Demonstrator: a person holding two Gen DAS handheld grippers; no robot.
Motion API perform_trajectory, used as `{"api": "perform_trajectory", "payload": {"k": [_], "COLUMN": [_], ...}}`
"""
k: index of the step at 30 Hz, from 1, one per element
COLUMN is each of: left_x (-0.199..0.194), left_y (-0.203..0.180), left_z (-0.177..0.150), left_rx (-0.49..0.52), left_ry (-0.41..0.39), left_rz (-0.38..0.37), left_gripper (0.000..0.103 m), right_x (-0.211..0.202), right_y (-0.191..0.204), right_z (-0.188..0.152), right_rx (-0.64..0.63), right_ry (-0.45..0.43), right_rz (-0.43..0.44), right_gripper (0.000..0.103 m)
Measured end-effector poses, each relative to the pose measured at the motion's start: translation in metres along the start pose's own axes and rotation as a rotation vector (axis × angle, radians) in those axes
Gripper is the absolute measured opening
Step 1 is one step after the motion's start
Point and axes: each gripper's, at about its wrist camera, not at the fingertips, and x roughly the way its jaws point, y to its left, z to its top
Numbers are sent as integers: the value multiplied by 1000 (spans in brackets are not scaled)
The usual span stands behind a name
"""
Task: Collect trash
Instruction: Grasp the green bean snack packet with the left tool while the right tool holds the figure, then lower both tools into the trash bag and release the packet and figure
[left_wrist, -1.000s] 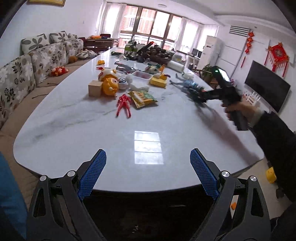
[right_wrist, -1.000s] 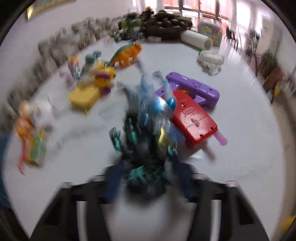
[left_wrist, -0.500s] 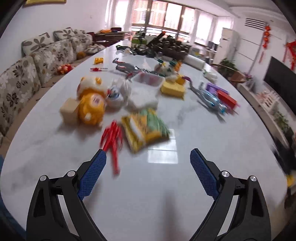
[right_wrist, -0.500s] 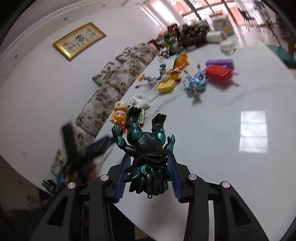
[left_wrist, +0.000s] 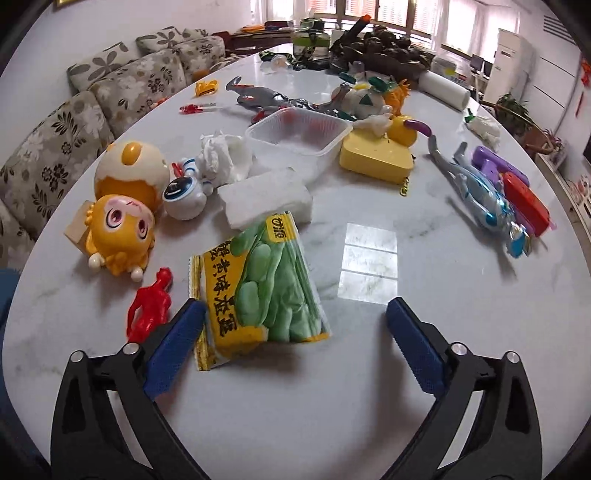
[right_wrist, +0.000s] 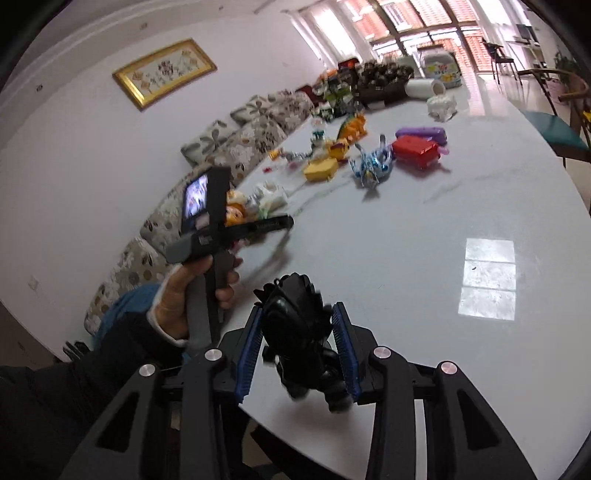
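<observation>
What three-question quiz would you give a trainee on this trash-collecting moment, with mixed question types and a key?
1. True or false: the snack packet already sits clamped between the left gripper pads.
2. Multiple choice: what sits between the right gripper pads? A) a red figure B) a dark toy figure C) a crumpled tissue
3. Fill in: directly beyond the snack packet on the table lies a white ____ block.

Key: 1 false, the packet lies flat on the table between wide, opening jaws, with neither pad pressing it. 2 B, and the jaws are closing on it. 3 foam, as far as its look tells.
</observation>
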Motion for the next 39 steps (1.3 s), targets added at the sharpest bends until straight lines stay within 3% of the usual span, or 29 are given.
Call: {"api": "perform_trajectory", "payload": {"k": [2,4,6,8,13,17,22,26,30,34,36,39], "left_x": [4,5,0,-3,-34,-97,-143,-179,-194,-192,-176,-133], "left_y": [-2,-3,-2,5,28,37,51,57,69,84,89,94], "left_z": [6,9,12,12,-5,-34,-64,-118,-182,-239,-265,-289], "left_rx": [5,22,50,51,32,150,189,274,343,384,400,402], "left_ry": [1,-10,-39,-36,-104,-264,-282,-286,-223,-117,-31,102], "left_rz": [-2,-10,-30,-105,-263,-363,-396,-390,-369,-367,-353,-296], "left_gripper": [96,88,29,19,15,15,15,15,15,15,15,16], "right_x": [11,17,15,10,5,9,2,-8,-17,-19,-6,25], "right_y": [-3,-2,3,9,22,38,67,100,130,151,147,132], "right_z": [3,7,10,11,12,7,-1,-19,-51,-100,-128,-160], "right_rx": [0,1,-13,-30,-58,-108,-143,-222,-282,-284,-241,-206], "right_ry": [19,19,-2,-25,-57,-58,-88,-92,-60,46,128,218], "right_rz": [-13,-17,-24,-20,-29,-73,-61,-95,-73,16,44,-2], "right_gripper": [38,38,38,38,38,38,38,38,38,38,38,38]}}
